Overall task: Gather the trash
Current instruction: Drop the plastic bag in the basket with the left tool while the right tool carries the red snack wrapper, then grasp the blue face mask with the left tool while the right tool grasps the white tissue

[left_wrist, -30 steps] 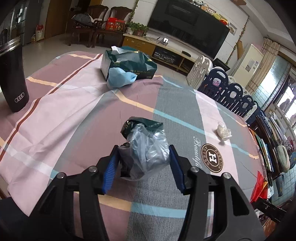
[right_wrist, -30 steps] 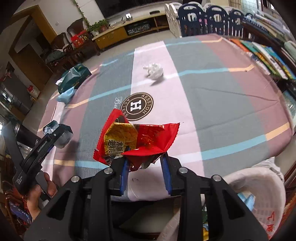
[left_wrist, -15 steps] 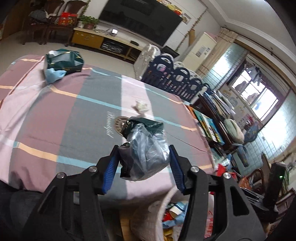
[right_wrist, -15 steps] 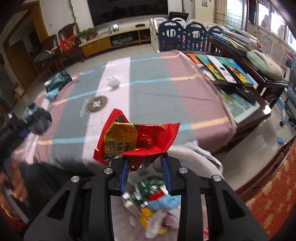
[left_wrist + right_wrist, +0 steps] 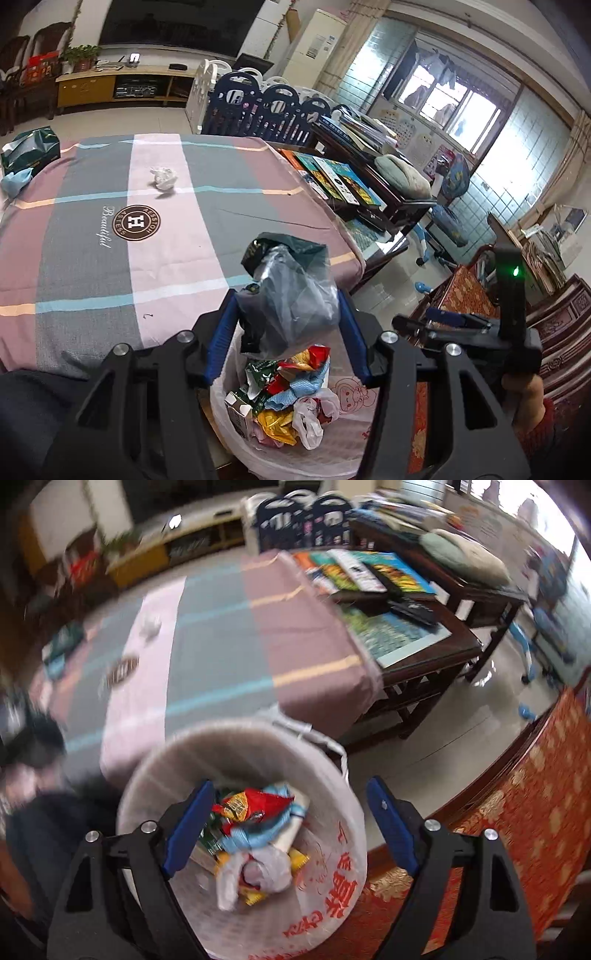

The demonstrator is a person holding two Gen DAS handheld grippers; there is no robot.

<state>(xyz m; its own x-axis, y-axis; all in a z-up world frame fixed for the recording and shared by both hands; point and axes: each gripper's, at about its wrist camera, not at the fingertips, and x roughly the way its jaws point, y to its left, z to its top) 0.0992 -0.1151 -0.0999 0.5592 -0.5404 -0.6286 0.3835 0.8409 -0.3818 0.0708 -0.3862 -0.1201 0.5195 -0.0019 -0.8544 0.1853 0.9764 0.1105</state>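
Observation:
My left gripper (image 5: 286,306) is shut on a crumpled clear plastic bag with a dark green wrapper (image 5: 288,291) and holds it above the white-lined trash bin (image 5: 343,387), which is full of wrappers. My right gripper (image 5: 290,799) is open and empty above the same bin (image 5: 332,849). The red snack wrapper (image 5: 251,805) lies on top of the trash in it. The right gripper also shows in the left wrist view (image 5: 454,321), to the right of the bin. A crumpled white tissue (image 5: 163,177) lies on the table's far side.
The striped tablecloth (image 5: 92,258) covers the table left of the bin. A green tissue box (image 5: 31,153) with a blue tissue sits at its far left. A dark wooden side table (image 5: 417,646) with books stands right of the table. A red patterned chair (image 5: 517,812) is close on the right.
My right gripper has opened and dropped the red snack wrapper into the bin. My left gripper has carried the plastic bag from the table to above the bin.

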